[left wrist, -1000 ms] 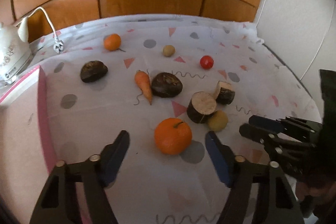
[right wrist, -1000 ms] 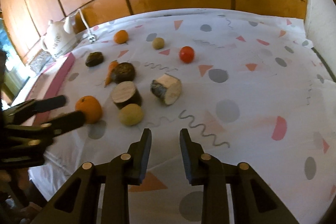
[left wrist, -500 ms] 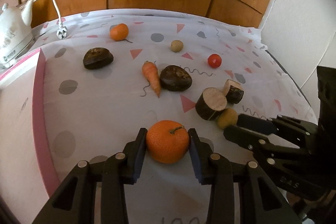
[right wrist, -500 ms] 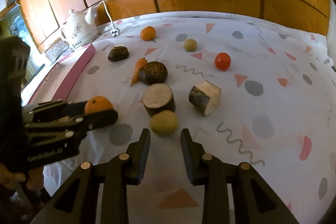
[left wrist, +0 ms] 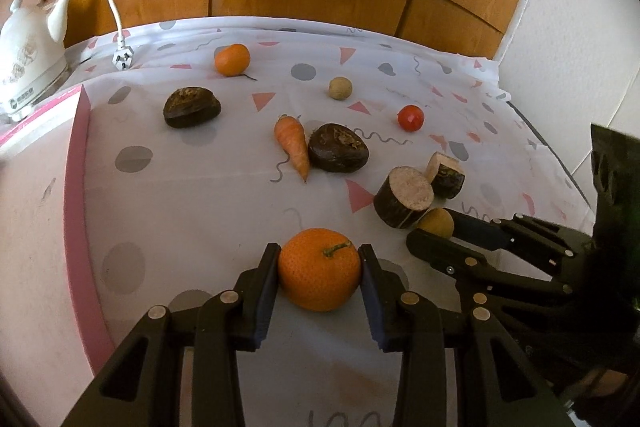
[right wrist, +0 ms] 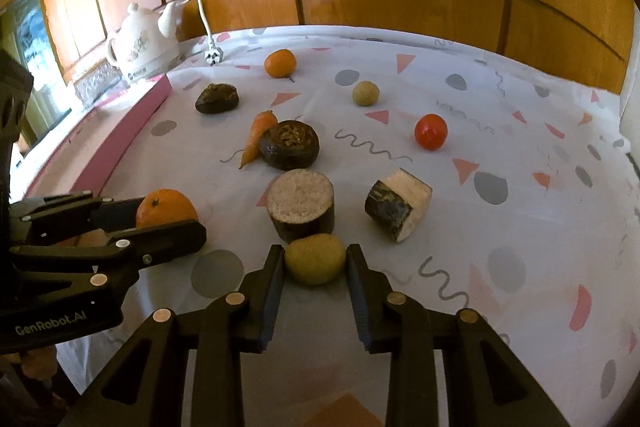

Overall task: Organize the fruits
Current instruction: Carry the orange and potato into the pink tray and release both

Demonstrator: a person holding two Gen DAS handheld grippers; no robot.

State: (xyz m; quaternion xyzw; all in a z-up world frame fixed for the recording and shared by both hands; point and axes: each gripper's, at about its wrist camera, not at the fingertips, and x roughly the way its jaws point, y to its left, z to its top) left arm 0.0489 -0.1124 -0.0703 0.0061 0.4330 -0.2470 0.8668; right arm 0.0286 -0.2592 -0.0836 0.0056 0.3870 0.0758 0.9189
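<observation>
Left wrist view shows your left gripper (left wrist: 320, 269) closed on the big orange (left wrist: 319, 269), both pads pressing on its sides, while the fruit sits low on the patterned surface (left wrist: 192, 211). Right wrist view shows your right gripper (right wrist: 315, 259) narrow around the small yellowish fruit (right wrist: 315, 258); the pads touch its two sides, so I judge it is gripped, but it also rests on the cloth, not lifted.

Just behind this fruit you have two cut log pieces (right wrist: 301, 205), one upright with the pale face up, one lying on its side. A little farther lie a carrot (right wrist: 256, 138) and a dark round lump (right wrist: 289, 144), touching each other. More far are a red tomato (right wrist: 430, 131), a second dark lump (right wrist: 217, 98), a small beige ball (right wrist: 365, 93) and a smaller orange (right wrist: 280, 63). At the far left stands a white kettle (right wrist: 140, 45) with its loose plug.

As for the task, I think you are at the very beginning. Nothing looks sorted: the fruits are scattered among the other things, and I see no bowl or tray for them. Only the first two fruits are taken. The small orange, the tomato and the beige ball remain, well apart from each other.
</observation>
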